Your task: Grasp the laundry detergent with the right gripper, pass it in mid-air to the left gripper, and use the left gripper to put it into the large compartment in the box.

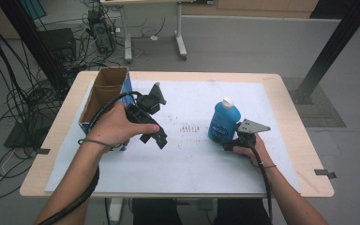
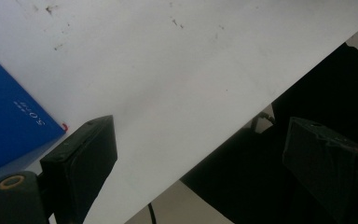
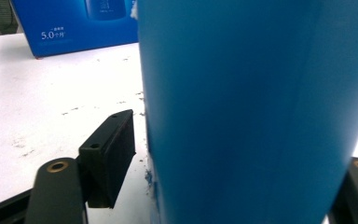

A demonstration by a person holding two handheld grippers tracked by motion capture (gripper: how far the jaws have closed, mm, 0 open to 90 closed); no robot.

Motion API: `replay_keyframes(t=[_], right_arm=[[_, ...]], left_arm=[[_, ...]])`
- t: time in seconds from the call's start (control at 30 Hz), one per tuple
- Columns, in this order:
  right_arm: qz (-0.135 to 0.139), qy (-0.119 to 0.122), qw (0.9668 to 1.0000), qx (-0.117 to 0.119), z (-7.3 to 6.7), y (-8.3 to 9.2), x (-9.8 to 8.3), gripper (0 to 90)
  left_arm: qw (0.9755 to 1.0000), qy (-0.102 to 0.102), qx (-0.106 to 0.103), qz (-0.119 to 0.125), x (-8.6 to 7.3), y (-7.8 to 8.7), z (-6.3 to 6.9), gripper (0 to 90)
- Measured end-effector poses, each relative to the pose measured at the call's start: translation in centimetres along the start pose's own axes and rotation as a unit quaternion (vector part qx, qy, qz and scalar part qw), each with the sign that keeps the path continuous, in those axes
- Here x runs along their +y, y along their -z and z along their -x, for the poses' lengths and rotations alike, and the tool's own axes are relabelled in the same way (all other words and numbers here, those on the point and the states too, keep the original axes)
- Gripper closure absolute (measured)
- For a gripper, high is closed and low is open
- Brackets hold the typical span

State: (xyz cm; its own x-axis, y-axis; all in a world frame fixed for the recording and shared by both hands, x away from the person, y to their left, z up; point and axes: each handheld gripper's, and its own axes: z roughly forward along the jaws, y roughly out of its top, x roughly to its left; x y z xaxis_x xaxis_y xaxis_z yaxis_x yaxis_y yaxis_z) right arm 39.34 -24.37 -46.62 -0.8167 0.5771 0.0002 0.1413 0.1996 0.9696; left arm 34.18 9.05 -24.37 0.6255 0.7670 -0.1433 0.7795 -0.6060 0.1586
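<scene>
A blue bottle (image 1: pixel 224 123) with a white cap stands upright on the white sheet (image 1: pixel 192 164), right of centre. My right gripper (image 1: pixel 227 139) sits low at its base with a jaw on each side. In the right gripper view the blue bottle (image 3: pixel 251 107) stands between the jaws of the right gripper (image 3: pixel 242 154). A thin strip of sheet shows between the left pad (image 3: pixel 114 154) and the bottle's side, and the other pad is hidden behind the bottle. My left gripper (image 1: pixel 157 138) hangs open with nothing in it beside the blue cardboard box (image 1: pixel 104 91). Its jaws stand wide apart in the left gripper view (image 2: pixel 200 154).
The open-topped box (image 2: pixel 9 121) stands at the left of the table (image 1: pixel 290 122), its blue side (image 3: pixel 74 23) facing the bottle. Dark scuff marks (image 1: pixel 189 127) dot the sheet's middle. Cables trail from both grippers along the forearms. Desk legs and wiring lie on the floor beyond.
</scene>
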Motion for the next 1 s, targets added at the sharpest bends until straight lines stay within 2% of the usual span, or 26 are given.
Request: replay_keyframes(t=[0.47, 1.0], right_arm=[[-0.004, -0.01, 0.9999, -0.01, 0.07, -0.06, 0.02, 37.9], [-0.004, -0.013, 0.9998, -0.011, 0.11, -0.03, 0.01, 39.5]], left_arm=[[1.0, 0.0, 0.002, 0.0, 0.08, 0.15, 0.1, 10.3], [1.0, -0.002, 0.003, -0.001, 0.24, 0.17, 0.33, 10.3]])
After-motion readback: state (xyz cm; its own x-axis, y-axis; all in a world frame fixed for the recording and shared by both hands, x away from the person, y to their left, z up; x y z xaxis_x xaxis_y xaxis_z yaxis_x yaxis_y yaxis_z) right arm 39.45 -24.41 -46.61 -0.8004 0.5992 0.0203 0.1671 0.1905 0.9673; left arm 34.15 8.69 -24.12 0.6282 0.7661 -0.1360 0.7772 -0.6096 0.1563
